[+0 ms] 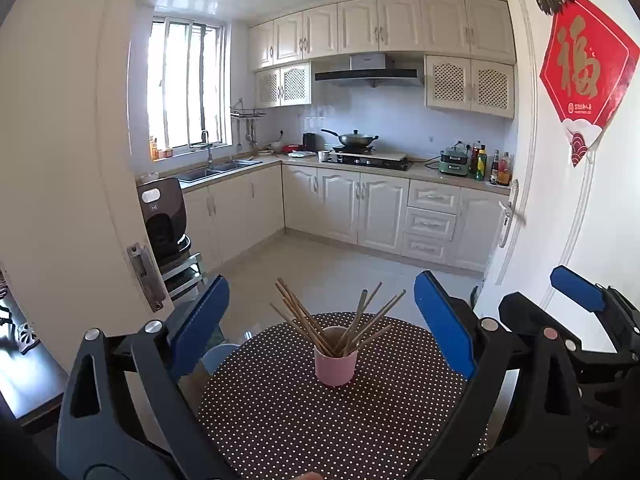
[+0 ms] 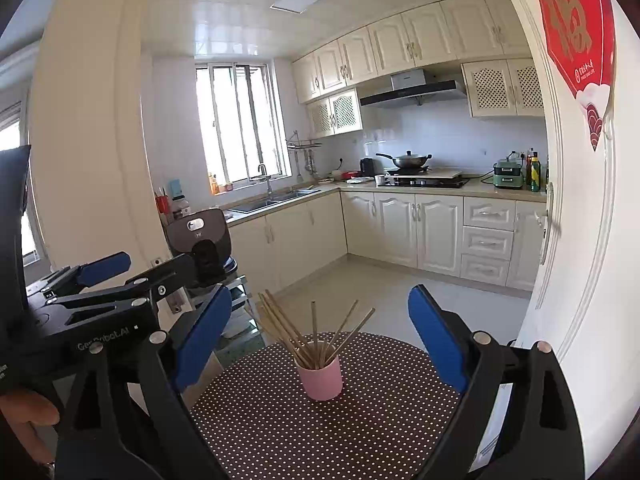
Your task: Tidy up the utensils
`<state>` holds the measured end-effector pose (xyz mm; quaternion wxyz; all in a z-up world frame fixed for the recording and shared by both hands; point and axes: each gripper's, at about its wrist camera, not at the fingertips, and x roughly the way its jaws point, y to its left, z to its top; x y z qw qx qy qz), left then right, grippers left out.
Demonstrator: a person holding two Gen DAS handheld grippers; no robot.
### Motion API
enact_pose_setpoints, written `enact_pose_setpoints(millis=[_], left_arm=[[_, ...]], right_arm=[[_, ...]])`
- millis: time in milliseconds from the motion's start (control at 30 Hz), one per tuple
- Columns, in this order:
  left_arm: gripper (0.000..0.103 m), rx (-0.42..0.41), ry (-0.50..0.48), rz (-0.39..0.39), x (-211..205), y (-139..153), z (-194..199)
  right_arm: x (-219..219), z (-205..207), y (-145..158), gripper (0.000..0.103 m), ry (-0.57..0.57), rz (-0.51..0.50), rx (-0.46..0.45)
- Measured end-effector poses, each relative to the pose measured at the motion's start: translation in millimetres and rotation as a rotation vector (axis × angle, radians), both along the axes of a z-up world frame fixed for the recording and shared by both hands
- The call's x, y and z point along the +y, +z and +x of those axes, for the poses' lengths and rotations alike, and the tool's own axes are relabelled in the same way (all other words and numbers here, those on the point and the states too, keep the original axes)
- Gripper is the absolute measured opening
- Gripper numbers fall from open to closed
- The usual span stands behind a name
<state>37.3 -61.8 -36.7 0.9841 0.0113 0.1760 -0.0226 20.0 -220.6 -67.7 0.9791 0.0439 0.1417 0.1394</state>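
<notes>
A pink cup (image 1: 335, 364) (image 2: 321, 376) stands upright on a round table with a dark polka-dot cloth (image 1: 280, 412) (image 2: 280, 420). Several wooden chopsticks (image 1: 320, 320) (image 2: 304, 332) stand fanned out inside it. My left gripper (image 1: 320, 328) is open, its blue pads wide on either side of the cup and short of it, with nothing between them. My right gripper (image 2: 320, 336) is open too, framing the cup from nearer the camera, empty. Each gripper shows at the edge of the other's view: the right gripper (image 1: 576, 292) and the left gripper (image 2: 108, 264).
A white door with a red paper decoration (image 1: 588, 72) stands close on the right. A door frame (image 1: 80, 160) is close on the left. A dark appliance on a stool (image 1: 164, 220) stands just inside the kitchen. Cabinets, sink and stove lie beyond. A hand (image 2: 28, 416) shows at lower left.
</notes>
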Motion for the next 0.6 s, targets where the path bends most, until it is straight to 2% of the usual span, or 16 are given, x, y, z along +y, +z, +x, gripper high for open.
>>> enact_pose_setpoints(millis=[200, 600], left_arm=[[0.092, -0.013, 0.016, 0.007, 1.4, 0.4, -1.8], [0.093, -0.017, 0.023, 0.017, -1.0, -2.1, -3.0]], right_arm=[[4.3, -2.5, -1.2, 0.093, -0.006, -0.029, -0.011], [2.5, -1.8, -0.6, 0.094, -0.012, -0.033, -0.012]])
